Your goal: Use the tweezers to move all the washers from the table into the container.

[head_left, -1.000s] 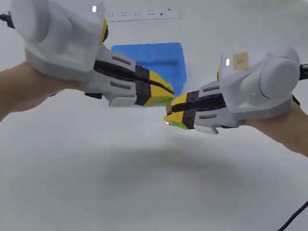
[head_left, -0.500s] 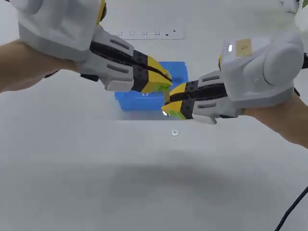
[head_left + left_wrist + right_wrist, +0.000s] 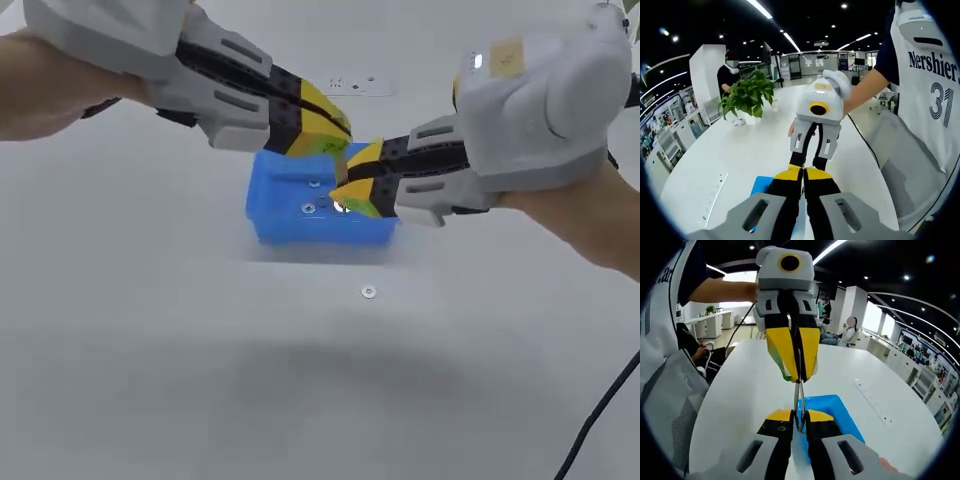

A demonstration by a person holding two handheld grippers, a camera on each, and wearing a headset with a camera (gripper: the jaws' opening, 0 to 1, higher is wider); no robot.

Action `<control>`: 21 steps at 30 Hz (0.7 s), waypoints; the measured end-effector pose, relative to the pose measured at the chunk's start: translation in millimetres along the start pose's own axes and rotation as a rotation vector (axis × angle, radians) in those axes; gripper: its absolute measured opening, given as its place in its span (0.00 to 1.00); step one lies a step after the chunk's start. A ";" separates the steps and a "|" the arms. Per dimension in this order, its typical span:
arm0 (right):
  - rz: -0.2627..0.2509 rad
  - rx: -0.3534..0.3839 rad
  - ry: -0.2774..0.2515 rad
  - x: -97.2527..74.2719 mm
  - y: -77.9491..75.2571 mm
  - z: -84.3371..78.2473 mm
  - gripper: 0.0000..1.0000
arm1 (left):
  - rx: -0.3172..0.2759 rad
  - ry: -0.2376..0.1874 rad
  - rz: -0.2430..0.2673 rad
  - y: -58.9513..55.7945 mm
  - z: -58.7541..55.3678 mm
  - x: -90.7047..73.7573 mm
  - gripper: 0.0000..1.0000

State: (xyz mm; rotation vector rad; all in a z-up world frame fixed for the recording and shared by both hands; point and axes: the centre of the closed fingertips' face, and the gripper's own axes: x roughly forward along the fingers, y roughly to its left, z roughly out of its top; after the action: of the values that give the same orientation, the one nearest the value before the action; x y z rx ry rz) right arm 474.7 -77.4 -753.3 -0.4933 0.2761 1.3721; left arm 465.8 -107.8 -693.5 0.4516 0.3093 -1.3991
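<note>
My left gripper (image 3: pixel 335 135) comes in from the upper left and my right gripper (image 3: pixel 350 198) from the right, tip to tip above the blue container (image 3: pixel 275 225). Thin metal tweezers (image 3: pixel 799 397) run from the left gripper (image 3: pixel 794 376) down between the jaws of the right gripper (image 3: pixel 799 416), and both are shut on them. The tweezers' shiny tip (image 3: pixel 342 207) hangs over the container's inside; I cannot tell whether it holds a washer. Two washers (image 3: pixel 308 208) lie in the container. One washer (image 3: pixel 369 292) lies on the white table in front of it.
A white power strip (image 3: pixel 357 85) lies on the table behind the container. A black cable (image 3: pixel 600 420) crosses the lower right corner. In the left gripper view a potted plant (image 3: pixel 746 97) stands far off on the table and a person is beyond it.
Both grippers have moved with the tweezers from in front of the container to above its inside. The head camera has also shifted, which brought the washer on the table into view.
</note>
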 end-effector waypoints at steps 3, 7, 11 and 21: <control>-0.001 -0.008 -0.003 6.1 -8.5 -0.1 0.11 | 0.000 0.005 0.007 10.9 -3.9 -0.8 0.05; -0.002 -0.014 -0.005 12.7 -19.6 -2.2 0.11 | 0.005 0.013 0.017 24.3 -10.2 0.0 0.05; -0.002 -0.003 -0.007 20.9 -32.5 -9.5 0.11 | -0.005 0.010 0.028 37.4 -18.1 4.4 0.05; 0.017 0.011 0.033 45.6 -51.9 -39.4 0.11 | -0.039 0.040 0.034 59.8 -50.9 18.3 0.05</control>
State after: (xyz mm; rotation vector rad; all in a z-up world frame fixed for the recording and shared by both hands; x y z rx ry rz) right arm 537.8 -63.4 -799.7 -0.5060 0.3148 1.3793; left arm 530.5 -93.0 -739.4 0.4517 0.3594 -1.3496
